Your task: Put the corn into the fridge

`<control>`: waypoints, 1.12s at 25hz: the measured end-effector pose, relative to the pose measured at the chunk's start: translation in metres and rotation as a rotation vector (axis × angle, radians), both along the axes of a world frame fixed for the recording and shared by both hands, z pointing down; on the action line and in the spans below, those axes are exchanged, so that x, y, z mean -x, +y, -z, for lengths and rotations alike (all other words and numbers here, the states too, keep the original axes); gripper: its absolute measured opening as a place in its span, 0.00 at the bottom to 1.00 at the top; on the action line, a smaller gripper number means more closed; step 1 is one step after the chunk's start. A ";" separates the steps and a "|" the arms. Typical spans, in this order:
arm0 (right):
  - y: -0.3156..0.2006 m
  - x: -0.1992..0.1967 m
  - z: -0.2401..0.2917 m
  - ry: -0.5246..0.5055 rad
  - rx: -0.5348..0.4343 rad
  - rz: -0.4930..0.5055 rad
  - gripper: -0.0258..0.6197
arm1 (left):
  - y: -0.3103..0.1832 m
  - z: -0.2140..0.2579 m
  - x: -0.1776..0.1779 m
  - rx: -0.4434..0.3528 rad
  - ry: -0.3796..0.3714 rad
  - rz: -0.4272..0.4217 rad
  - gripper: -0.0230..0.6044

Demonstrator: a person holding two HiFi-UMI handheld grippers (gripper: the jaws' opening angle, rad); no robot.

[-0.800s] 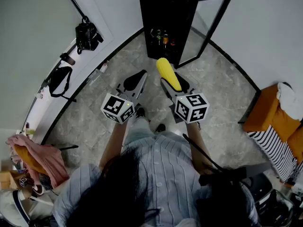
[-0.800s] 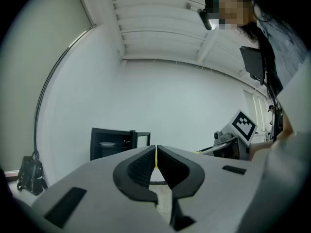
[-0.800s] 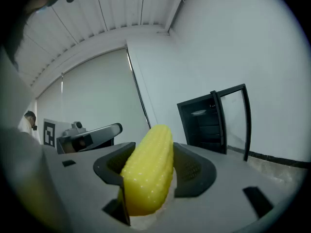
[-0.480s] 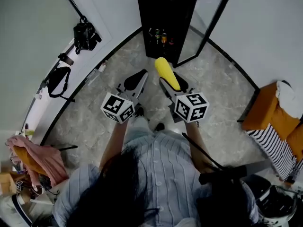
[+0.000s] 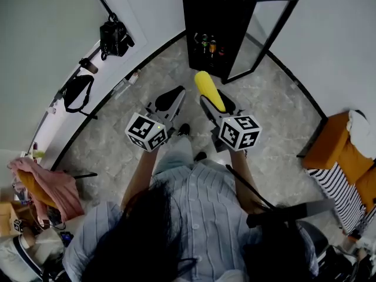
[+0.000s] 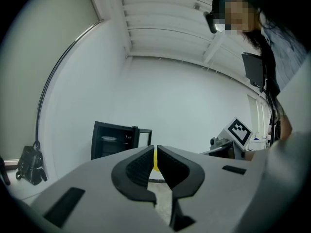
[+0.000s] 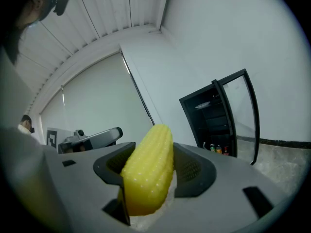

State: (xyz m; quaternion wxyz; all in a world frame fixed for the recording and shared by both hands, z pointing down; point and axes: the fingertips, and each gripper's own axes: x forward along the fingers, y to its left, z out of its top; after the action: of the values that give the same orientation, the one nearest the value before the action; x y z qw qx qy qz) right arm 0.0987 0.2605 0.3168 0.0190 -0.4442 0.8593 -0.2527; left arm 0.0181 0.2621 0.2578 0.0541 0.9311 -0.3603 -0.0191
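Note:
A yellow corn cob (image 5: 209,90) (image 7: 148,167) sticks out forward from my right gripper (image 5: 215,101) (image 7: 150,171), whose jaws are shut on its sides. Ahead stands a small black fridge (image 5: 214,22) (image 7: 214,120) with its glass door (image 5: 263,35) (image 7: 243,115) swung open to the right; bottles (image 5: 207,44) (image 7: 219,150) sit low inside it. My left gripper (image 5: 169,98) (image 6: 155,166) is level beside the right one, its jaws shut with nothing between them. In the left gripper view the fridge (image 6: 116,140) shows at the left.
A marble-patterned floor (image 5: 276,116) lies between me and the fridge. A camera on a stand (image 5: 114,37) and a black bag (image 5: 76,93) hang along the left wall. An orange seat (image 5: 339,145) with a striped cloth is at the right; pink clothes (image 5: 47,187) lie at lower left.
The fridge and the floor have shifted slightly right and down in the head view as the head moved. Both grippers keep their places and the corn stays held.

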 end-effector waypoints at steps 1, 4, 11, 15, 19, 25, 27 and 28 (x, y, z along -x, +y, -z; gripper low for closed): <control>-0.001 0.002 -0.002 0.001 0.003 0.003 0.43 | -0.001 -0.002 0.001 0.006 0.001 0.000 0.06; -0.007 0.006 -0.008 0.004 0.018 0.009 0.43 | -0.008 -0.007 0.001 0.020 0.004 -0.006 0.06; -0.038 0.005 -0.026 0.006 0.066 -0.015 0.43 | -0.043 -0.027 -0.003 0.074 0.022 -0.049 0.06; -0.074 0.008 -0.030 0.026 0.063 -0.023 0.43 | -0.079 -0.036 0.001 0.095 0.029 -0.065 0.06; -0.115 0.021 -0.039 0.035 0.089 -0.023 0.43 | -0.122 -0.044 0.014 0.119 0.031 -0.077 0.06; -0.174 0.045 -0.041 0.025 0.123 -0.043 0.43 | -0.197 -0.043 0.044 0.130 0.038 -0.077 0.06; -0.194 0.050 -0.041 0.022 0.130 -0.058 0.43 | -0.218 -0.042 0.050 0.129 0.037 -0.091 0.06; -0.203 0.053 -0.041 0.024 0.132 -0.066 0.43 | -0.227 -0.043 0.054 0.130 0.035 -0.099 0.06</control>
State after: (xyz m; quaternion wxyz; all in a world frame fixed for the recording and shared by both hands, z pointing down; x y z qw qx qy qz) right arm 0.0455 0.0572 0.3577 -0.0125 -0.4756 0.8259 -0.3026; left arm -0.0355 0.0351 0.3008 0.1216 0.9417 -0.3135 -0.0095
